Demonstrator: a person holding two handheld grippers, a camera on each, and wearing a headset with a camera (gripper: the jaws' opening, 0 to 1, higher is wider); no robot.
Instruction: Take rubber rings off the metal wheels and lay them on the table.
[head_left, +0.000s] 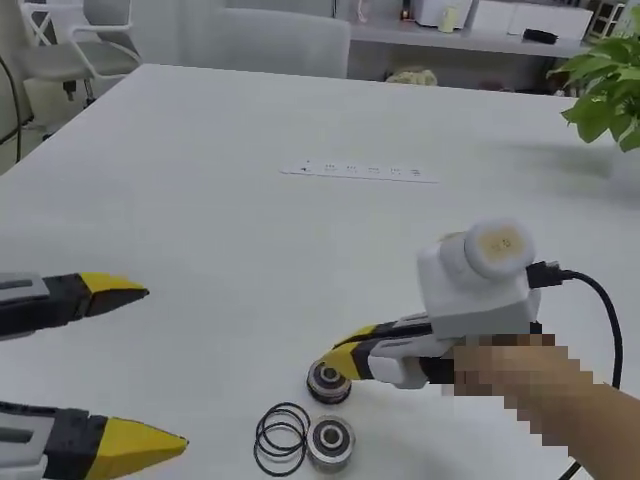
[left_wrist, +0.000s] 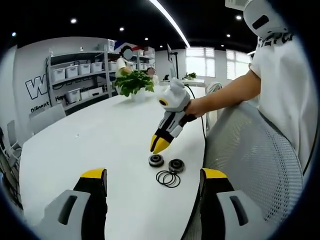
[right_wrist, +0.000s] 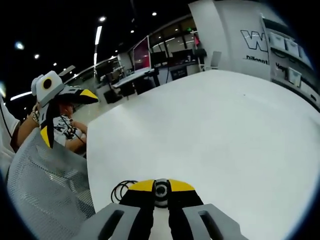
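Observation:
Two metal wheels lie near the table's front edge. My right gripper (head_left: 343, 363) is shut on the farther wheel (head_left: 329, 382), which sits on the table. In the right gripper view that wheel (right_wrist: 161, 193) is pinched between the yellow tips of my right gripper (right_wrist: 161, 185). The nearer wheel (head_left: 330, 442) lies free, with loose black rubber rings (head_left: 281, 437) touching its left side. My left gripper (head_left: 140, 365) hangs open at the left, apart from all of this. The left gripper view looks past my open left gripper (left_wrist: 153, 173) at both wheels (left_wrist: 156, 160) (left_wrist: 176, 165) and the rings (left_wrist: 168, 178).
A flush socket strip (head_left: 360, 170) sits mid-table. A green plant (head_left: 605, 90) stands at the far right. Chairs (head_left: 285, 40) line the far edge. A black cable (head_left: 600, 310) trails from the right gripper. A mesh chair back (left_wrist: 250, 150) is close to the front edge.

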